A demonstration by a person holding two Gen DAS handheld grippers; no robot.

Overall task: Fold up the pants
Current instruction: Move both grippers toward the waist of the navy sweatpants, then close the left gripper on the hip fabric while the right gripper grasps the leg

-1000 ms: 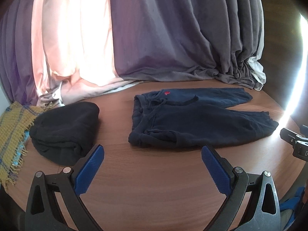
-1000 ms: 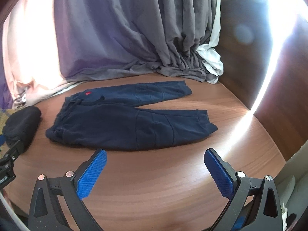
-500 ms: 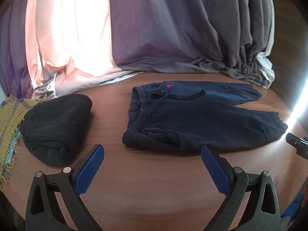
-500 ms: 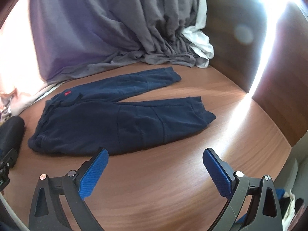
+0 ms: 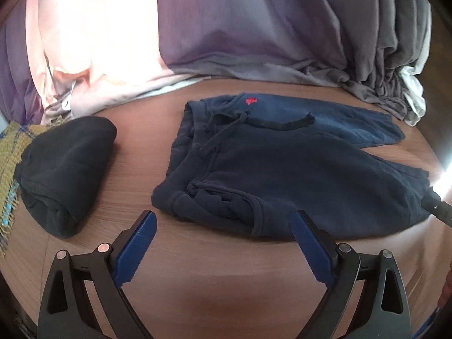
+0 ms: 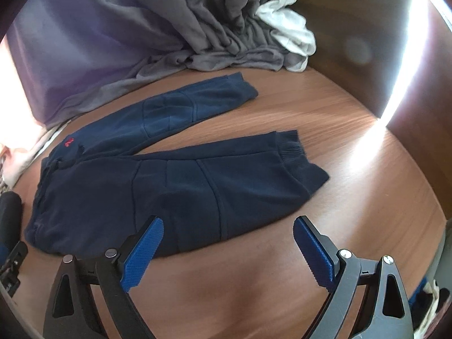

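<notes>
- Navy pants (image 5: 285, 169) lying flat on the wooden surface (image 5: 226, 276), waistband toward the left of the left wrist view, both legs running off to the right.
- Dark drawstring (image 5: 226, 124) loose across the waist, small red emblem (image 5: 251, 100) near the far edge of the waistband.
- Far leg (image 6: 180, 110) angled away toward the curtain, near leg (image 6: 226, 180) ending in a ribbed cuff (image 6: 293, 152); a wedge of bare wood between the two legs.
- Left gripper (image 5: 224, 226) low over the surface just short of the waistband's near corner, jaws wide, just closing slightly, nothing between the blue pads (image 5: 135, 248).
- Right gripper (image 6: 228, 234) above the near edge of the near leg, jaws wide, likewise just closing slightly; left pad (image 6: 144, 251) over the fabric edge in the picture, right pad over bare wood, no grip on the cloth.
- Folded black garment (image 5: 67, 166) on the surface to the left of the pants, well apart from them.
- Yellow plaid cloth (image 5: 11, 152) with fringe at the far left edge, touching the black garment.
- Grey and purple curtain (image 5: 254, 28) draped onto the back of the surface, white cloth (image 6: 288, 25) bunched at its right end.
- Bright strip of sunlight (image 6: 367, 147) across the right side of the wood.
</notes>
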